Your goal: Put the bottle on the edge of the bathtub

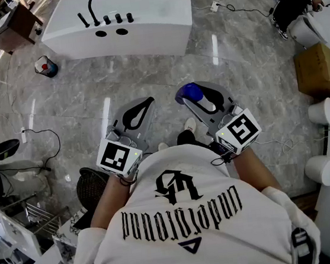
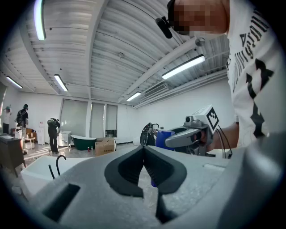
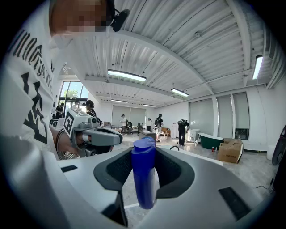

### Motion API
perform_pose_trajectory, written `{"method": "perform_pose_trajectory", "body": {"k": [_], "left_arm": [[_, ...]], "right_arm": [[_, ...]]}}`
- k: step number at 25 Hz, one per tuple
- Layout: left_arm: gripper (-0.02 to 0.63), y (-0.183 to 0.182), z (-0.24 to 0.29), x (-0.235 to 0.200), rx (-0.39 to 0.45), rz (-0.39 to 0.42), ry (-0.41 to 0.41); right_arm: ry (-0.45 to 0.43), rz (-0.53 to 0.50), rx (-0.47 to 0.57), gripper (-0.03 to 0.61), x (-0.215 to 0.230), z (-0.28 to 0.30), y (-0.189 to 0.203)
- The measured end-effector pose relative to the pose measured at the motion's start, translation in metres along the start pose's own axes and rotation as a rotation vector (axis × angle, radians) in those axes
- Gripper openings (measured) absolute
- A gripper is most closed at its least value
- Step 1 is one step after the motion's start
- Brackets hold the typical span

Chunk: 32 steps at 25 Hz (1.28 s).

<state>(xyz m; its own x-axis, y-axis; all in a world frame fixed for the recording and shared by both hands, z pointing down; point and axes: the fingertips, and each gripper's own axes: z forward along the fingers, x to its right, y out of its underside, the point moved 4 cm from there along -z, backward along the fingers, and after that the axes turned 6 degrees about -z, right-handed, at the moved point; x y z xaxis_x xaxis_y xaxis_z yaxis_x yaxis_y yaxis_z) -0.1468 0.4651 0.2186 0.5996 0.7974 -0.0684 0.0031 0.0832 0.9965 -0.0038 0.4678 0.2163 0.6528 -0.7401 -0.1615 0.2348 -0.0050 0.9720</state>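
Over the grey marble-look floor [image 1: 234, 60], I've got both grippers held out in front of my white printed T-shirt [image 1: 187, 215], side by side, pointing roughly level.

R side: the right gripper [image 1: 199, 94] is clamped on the blue plastic bottle [image 3: 144, 174]. The bottle stands upright betw. the two dark pads, cap end up, lower body hanging below the jaws with nothing under it but floor. Jaws sit wide because the bottle fills the gap. From the head view only the blue cap end [image 1: 189, 92] shows, poking out at the tips.

L side: the left gripper [image 2: 144, 152] is closed, tips meeting, nothing betw. them.

The white freestanding bathtub [image 1: 141, 38] is ahead of me across the floor, well apart from the bottle and both grippers. A black curved tap w/ black knobs [image 1: 97, 8] sits on its near end. Off to the right, a brown cardboard box [image 1: 318, 70] sits near white fixtures.
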Motion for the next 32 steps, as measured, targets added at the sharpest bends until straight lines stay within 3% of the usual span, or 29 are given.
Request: {"method": "perform_pose_trajectory", "body": {"k": [13,24,32], "left_arm": [[0.015,0.016,0.026,-0.021,-0.027,-0.046,-0.027],[0.015,0.016,0.126,-0.037,-0.049,-0.052,-0.044],[0.015,0.019,0.194,-0.046,-0.067,-0.072,-0.107]], "right_arm": [[0.003,0.005,-0.012,0.156,0.031,0.007,0.015],[-0.020,0.032,-0.006,0.156,0.128,0.000,0.038],[-0.059,0.044,-0.003,0.156,0.207,-0.011,0.054]]}}
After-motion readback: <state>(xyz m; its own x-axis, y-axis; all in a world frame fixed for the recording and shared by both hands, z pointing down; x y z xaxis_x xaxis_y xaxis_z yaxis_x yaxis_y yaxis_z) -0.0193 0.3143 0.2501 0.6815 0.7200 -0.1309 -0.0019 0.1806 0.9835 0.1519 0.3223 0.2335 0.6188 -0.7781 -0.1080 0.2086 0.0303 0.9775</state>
